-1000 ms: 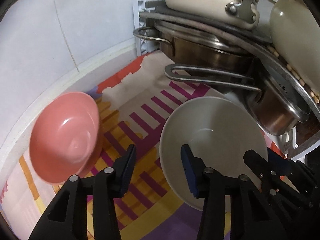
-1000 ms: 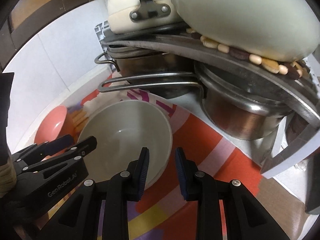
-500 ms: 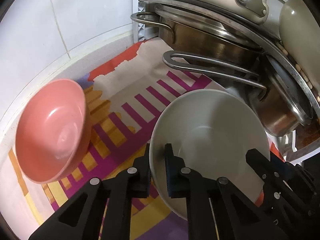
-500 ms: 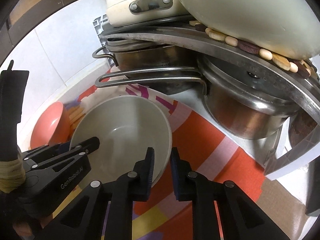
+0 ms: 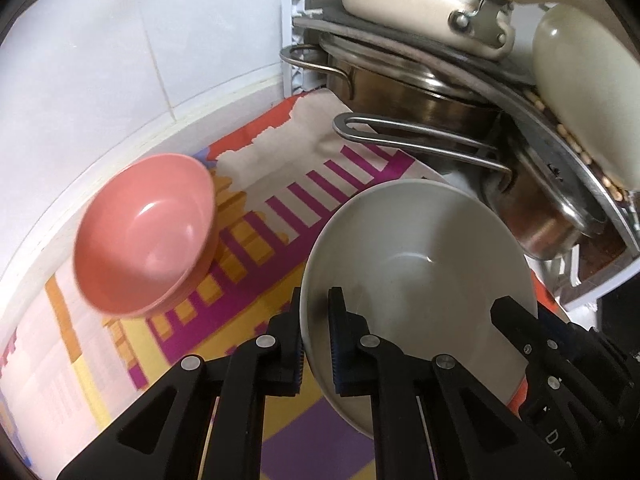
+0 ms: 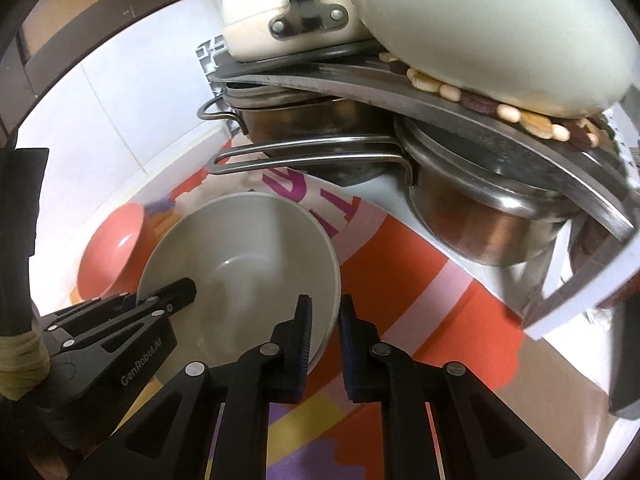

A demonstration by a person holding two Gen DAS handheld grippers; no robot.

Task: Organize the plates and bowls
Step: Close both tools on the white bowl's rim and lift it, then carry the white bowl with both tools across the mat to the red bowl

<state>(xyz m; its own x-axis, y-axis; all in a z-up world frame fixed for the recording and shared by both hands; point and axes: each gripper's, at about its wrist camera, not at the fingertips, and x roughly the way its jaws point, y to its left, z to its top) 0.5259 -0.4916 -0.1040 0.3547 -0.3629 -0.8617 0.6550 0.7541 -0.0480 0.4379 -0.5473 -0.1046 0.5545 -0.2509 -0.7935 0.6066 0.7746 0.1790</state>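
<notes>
Centrally, a grey-white bowl [image 5: 420, 248] sits tilted over a mat [image 5: 248, 240] printed in purple, orange, yellow and red blocks, held at two places on its rim. On the near-left rim the left gripper [image 5: 316, 340] is clamped, one blue-padded finger outside the wall and the other inside, so that the pads press on the ceramic. On the opposite, near-right rim the right gripper [image 6: 323, 344] is likewise closed on the bowl's edge, its inner finger within the basin and its outer finger over the red stripe of the mat; in the left wrist view this tool appears only as a black body [image 5: 560, 368] at the bowl's far side, and in the right wrist view the left tool's black body [image 6: 120, 332] reaches in over the bowl's left edge. Left of the grey-white bowl, apart from it, a pink bowl [image 5: 148, 232] rests tipped, its opening turned towards the camera, near the white tiled wall [image 5: 120, 60]. Behind the bowls stand two stainless steel pots: one with a loop handle [image 5: 316, 60] at the back, and one with a long wire handle [image 6: 308, 156] reaching out above the mat just beyond the held bowl's rim. Above the pots lies a dark metal tray [image 6: 400, 88] carrying a cream-coloured pot [image 6: 288, 12] with a riveted bracket and a large pale rounded vessel [image 6: 480, 28] resting on a beaded trivet [image 6: 500, 108].
</notes>
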